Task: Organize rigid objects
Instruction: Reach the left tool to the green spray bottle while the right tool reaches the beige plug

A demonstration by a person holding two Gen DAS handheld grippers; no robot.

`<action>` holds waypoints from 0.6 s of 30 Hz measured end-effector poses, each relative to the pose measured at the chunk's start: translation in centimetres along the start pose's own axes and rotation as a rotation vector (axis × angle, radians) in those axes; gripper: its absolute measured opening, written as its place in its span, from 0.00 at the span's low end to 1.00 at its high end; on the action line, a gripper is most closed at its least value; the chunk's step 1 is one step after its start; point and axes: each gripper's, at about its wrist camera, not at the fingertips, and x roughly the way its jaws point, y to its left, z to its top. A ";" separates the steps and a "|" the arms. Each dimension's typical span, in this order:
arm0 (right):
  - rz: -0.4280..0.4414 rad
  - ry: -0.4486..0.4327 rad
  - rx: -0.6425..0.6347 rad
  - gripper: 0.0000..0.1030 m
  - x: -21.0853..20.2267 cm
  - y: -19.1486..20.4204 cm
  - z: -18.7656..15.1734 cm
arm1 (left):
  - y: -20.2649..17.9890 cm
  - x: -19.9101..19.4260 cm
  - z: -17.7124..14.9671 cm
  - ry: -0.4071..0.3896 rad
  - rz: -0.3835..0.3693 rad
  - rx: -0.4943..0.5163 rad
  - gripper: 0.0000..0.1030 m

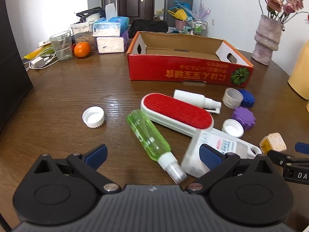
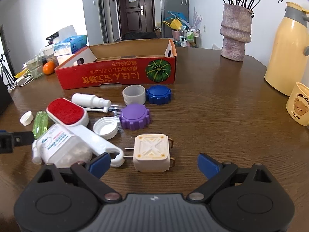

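Barely begun: red cardboard box (image 2: 119, 77) at twelve o'clock apparently bare inside, bottles, caps and red-faced lint brush (image 2: 66, 112) scattered unsorted, left gripper (image 1: 152, 154) spread wide over green spray bottle (image 1: 148, 133), right gripper (image 2: 154, 163) gaping around cream square plug adapter (image 2: 151, 152).

A pink vase (image 2: 236, 32) of roses, a yellow thermos (image 2: 287, 46), a bear mug (image 2: 299, 104), an orange (image 1: 82, 49), and tissue packs (image 1: 111, 36) stand at the table's (image 2: 222, 119) edges.

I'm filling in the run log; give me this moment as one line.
left gripper: open, over green spray bottle | right gripper: open, around cream plug adapter, not touching | red cardboard box: nothing visible inside
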 end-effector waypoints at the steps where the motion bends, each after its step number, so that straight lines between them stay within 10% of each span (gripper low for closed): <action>1: -0.001 0.004 0.002 0.91 0.3 -0.1 0.1 | 0.1 0.2 0.2 0.000 0.005 -0.005 1.00; 18: 0.028 0.012 0.035 0.82 3.1 -1.0 0.7 | 2.3 4.3 1.9 0.031 0.111 -0.088 1.00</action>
